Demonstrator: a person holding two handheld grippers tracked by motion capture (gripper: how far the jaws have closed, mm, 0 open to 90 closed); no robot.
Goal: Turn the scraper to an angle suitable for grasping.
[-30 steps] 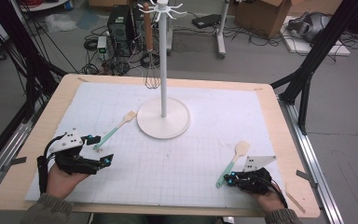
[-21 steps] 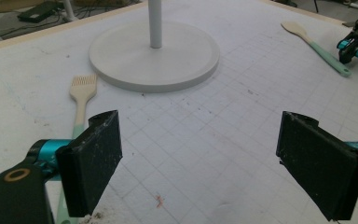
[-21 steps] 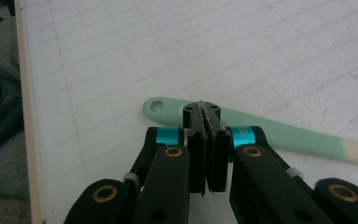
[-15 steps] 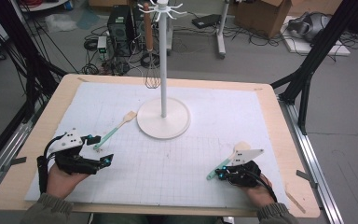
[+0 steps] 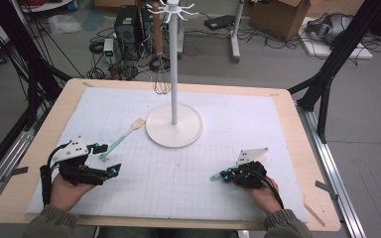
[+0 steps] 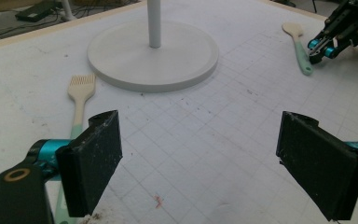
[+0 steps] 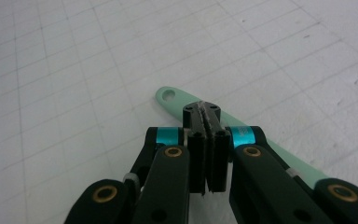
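Mint-handled, the brush (image 5: 122, 139) is lying on the mat (image 5: 188, 168) at the left, bristles toward the stand (image 5: 173, 130), its handle end just beside the left gripper (image 5: 111, 159). That gripper is resting near the front edge with its jaws wide apart and nothing between them. At the far middle, a whisk (image 5: 160, 79) is hanging from the stand's top hooks. To the right, the right gripper (image 5: 219, 175) is holding its jaws pressed together at the mint handle of a spatula (image 7: 279, 158); whether the pads are pinching it or sitting over it I cannot tell. Judging by this, the pick-up of the spatula is in hand; next comes lifting it and threading its handle hole onto a hook.
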